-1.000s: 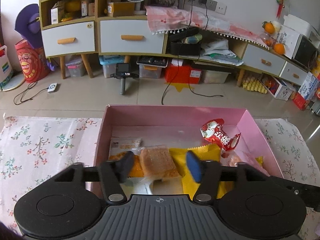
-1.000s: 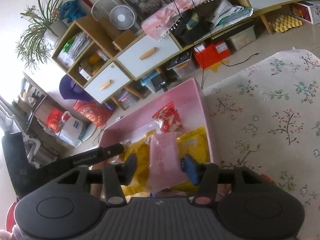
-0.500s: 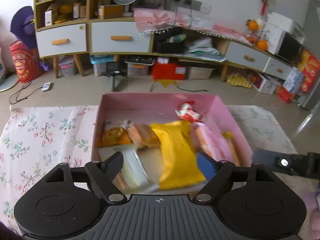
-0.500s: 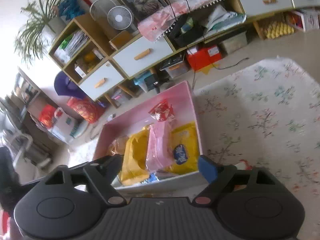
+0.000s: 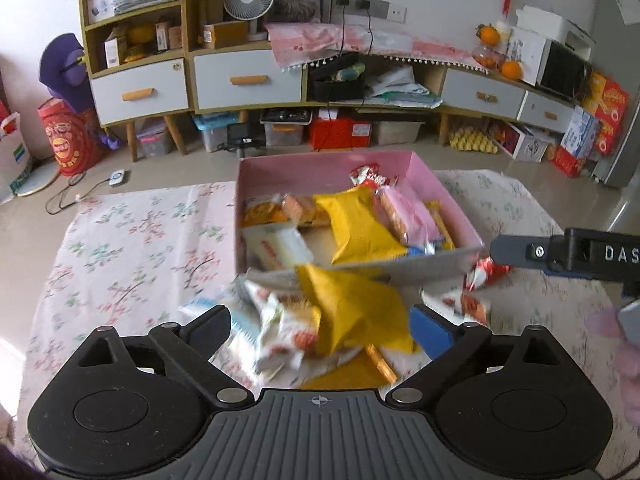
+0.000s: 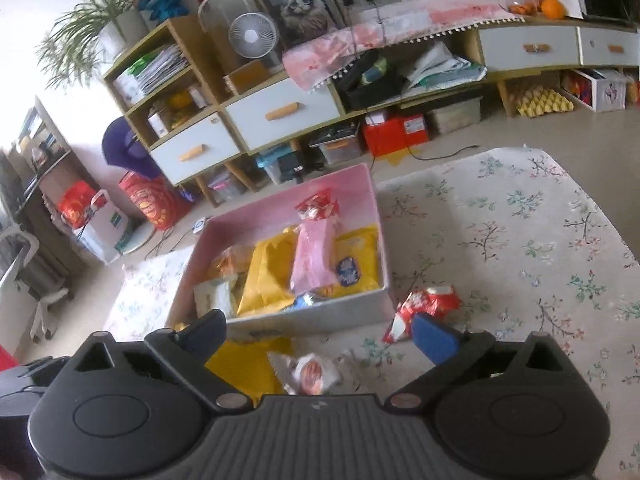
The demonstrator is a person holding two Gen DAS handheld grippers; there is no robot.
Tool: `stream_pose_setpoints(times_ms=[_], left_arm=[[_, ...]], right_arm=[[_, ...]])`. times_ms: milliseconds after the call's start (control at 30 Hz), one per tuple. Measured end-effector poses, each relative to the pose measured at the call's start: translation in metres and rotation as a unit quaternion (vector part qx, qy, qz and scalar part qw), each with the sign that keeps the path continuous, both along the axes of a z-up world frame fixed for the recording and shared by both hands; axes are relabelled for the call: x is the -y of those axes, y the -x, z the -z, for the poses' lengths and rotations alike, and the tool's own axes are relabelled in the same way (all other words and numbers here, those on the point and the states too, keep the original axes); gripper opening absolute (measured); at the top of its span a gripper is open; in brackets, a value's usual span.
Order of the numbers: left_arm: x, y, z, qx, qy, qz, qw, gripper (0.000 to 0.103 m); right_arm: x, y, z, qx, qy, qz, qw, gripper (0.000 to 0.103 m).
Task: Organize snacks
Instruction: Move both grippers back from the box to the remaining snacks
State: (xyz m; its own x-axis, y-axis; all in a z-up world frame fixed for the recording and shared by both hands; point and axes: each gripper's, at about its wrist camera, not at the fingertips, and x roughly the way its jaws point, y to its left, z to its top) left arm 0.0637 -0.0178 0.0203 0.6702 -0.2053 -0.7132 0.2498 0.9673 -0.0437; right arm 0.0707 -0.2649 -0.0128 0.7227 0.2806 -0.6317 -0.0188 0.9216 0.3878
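A pink box (image 5: 452, 204) (image 6: 372, 200) on the flowered cloth holds several snack packs: yellow bags, a pink pack (image 6: 314, 256), a red pack (image 5: 370, 176). Loose snacks lie on the cloth in front of it: a yellow bag (image 5: 352, 308), a white-and-orange pack (image 5: 288, 332) (image 6: 312, 372), a red pack (image 6: 424, 306) (image 5: 486, 274). My left gripper (image 5: 320, 328) hangs over the loose pile, jaws still opening, touching nothing. My right gripper (image 6: 320, 330) is just short of the box's near wall, jaws also opening and empty. The right gripper's body shows at the right edge of the left wrist view.
The flowered cloth (image 6: 520, 240) stretches wide to the right of the box and also to its left (image 5: 140, 248). Beyond the table's far edge are the floor, low cabinets (image 5: 248, 80) with drawers, storage bins and a fan.
Both grippers opened wide, letting go of the toast pack and the pink pack, which now lie in the box. Both pulled back and up from the box, so the loose snacks in front came into view.
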Motion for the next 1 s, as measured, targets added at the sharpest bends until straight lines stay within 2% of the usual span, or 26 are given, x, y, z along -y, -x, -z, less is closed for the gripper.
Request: stream_pose_setpoints(times_ms=[100, 233, 367, 567, 800, 1000], left_arm=[[-0.007, 0.013, 0.003, 0.003, -0.002, 0.003, 1.0, 0.099], [-0.021, 0.024, 0.016, 0.002, 0.016, 0.001, 0.9999, 0.1], [-0.034, 0.027, 0.027, -0.01, 0.025, 0.01, 0.9996, 0.1], [-0.048, 0.03, 0.033, -0.004, 0.031, 0.012, 0.9994, 0.1], [-0.05, 0.025, 0.044, 0.004, 0.027, 0.021, 0.9994, 0.1], [-0.039, 0.02, 0.063, -0.003, 0.015, 0.053, 0.9985, 0.1]], right_arm=[[-0.004, 0.008, 0.004, 0.004, -0.004, -0.005, 1.0, 0.088], [-0.009, 0.016, 0.009, 0.007, 0.014, -0.008, 1.0, 0.088], [-0.015, 0.023, 0.011, 0.013, 0.026, -0.011, 1.0, 0.089], [-0.028, 0.028, 0.014, 0.027, 0.051, -0.023, 0.998, 0.09], [-0.042, 0.03, 0.029, 0.026, 0.091, -0.043, 0.995, 0.09], [-0.05, 0.033, 0.033, 0.029, 0.116, -0.065, 0.991, 0.09]])
